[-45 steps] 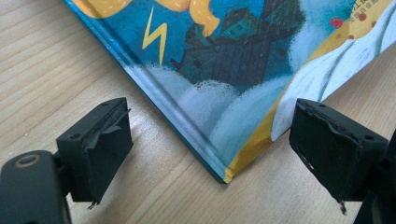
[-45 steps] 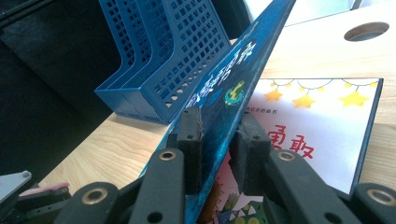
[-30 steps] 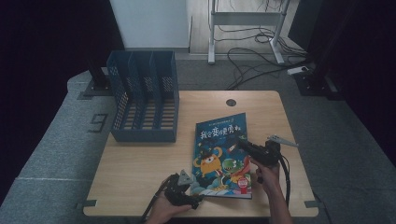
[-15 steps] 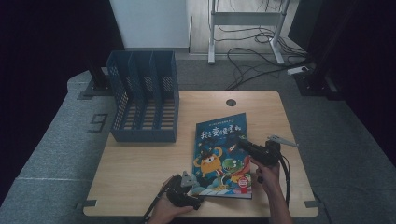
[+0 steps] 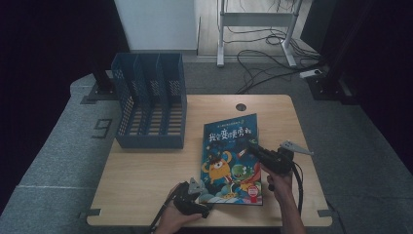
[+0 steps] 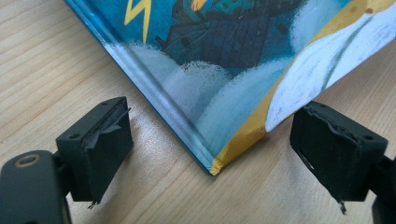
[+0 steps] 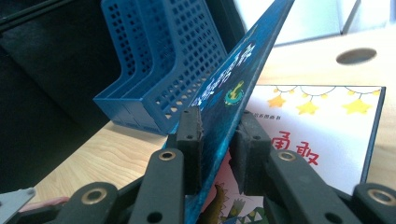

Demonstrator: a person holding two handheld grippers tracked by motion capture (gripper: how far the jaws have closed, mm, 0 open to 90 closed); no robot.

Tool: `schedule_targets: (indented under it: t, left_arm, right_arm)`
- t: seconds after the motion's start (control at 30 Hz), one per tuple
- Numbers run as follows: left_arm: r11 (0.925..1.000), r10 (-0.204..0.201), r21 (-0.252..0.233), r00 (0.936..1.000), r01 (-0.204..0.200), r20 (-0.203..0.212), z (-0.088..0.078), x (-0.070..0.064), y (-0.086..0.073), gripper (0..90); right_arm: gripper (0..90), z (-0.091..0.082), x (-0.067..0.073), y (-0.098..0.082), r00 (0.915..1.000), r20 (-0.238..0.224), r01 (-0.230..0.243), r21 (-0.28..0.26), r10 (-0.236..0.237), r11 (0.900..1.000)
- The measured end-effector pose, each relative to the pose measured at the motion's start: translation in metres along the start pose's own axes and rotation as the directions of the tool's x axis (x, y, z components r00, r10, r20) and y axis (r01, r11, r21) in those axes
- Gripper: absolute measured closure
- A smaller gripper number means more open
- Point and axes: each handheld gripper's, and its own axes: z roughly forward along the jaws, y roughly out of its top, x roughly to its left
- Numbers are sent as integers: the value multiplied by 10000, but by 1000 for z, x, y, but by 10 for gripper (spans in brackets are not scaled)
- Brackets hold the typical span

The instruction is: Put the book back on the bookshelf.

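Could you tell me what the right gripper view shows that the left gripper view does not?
Right gripper view: the right gripper pinches the book's lifted front cover, with the first page under it and the blue file rack behind. Left gripper view: the left gripper is open, its jaws either side of the book's near corner, touching nothing. Both show the book and the wooden table.

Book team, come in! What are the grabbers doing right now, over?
Right gripper shut on the book's cover, cover lifted off the first page. Left gripper open, jaws either side of the book's near corner. File rack apart, nothing blocking.
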Motion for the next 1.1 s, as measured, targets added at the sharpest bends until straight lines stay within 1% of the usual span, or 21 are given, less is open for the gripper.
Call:
schedule_targets:
  t: [0.13, 0.17, 0.27, 0.47, 0.57, 0.67, 0.8, 0.83, 1.0, 1.1]
  left_arm:
    - [10000, 36, 21, 10000, -36, 55, 0, 1, 0, 121]
    - [10000, 53, 25, 10000, -53, 64, 0, 1, 0, 121]
    - [10000, 45, 18, 10000, -45, 77, 0, 2, 1, 120]
    - [10000, 30, 19, 10000, -30, 69, 1, 3, 1, 120]
    - [10000, 36, 16, 10000, -36, 67, 1, 3, 1, 119]
    - [10000, 18, 13, 10000, -18, 69, 1, 3, 2, 120]
    - [10000, -13, 41, 10000, 13, 77, 1, 3, 2, 120]
    - [10000, -15, 44, 10000, 15, 72, 1, 4, 2, 119]
    - [9999, -18, 134, 10000, 18, -10, 3, 6, 5, 118]
    - [9999, -78, 133, 10000, 79, -52, 3, 8, 7, 119]
  right_arm:
    - [737, -3, 9, 3, 9983, -202, 545, -222, -549, 9983]
    - [737, -3, 9, 3, 9983, -202, 545, -222, -549, 9983]
    - [737, -5, 13, 5, 9962, -289, 813, -322, -823, 9962]
    - [737, -6, 14, 5, 9956, -339, 861, -436, -876, 9953]
    - [736, -7, 16, 6, 9944, -379, 967, -515, -987, 9940]
    - [736, -8, 18, 7, 9918, -346, 1216, -471, -1233, 9915]
    - [735, -9, 23, 9, 9885, -411, 1432, -598, -1457, 9879]
    - [735, -10, 24, 9, 9864, -470, 1544, -656, -1576, 9858]
    - [737, -12, 28, 10, 9807, -694, 1752, -1010, -1827, 9793]
    - [737, -13, 30, 10, 9779, -735, 1868, -1165, -1960, 9755]
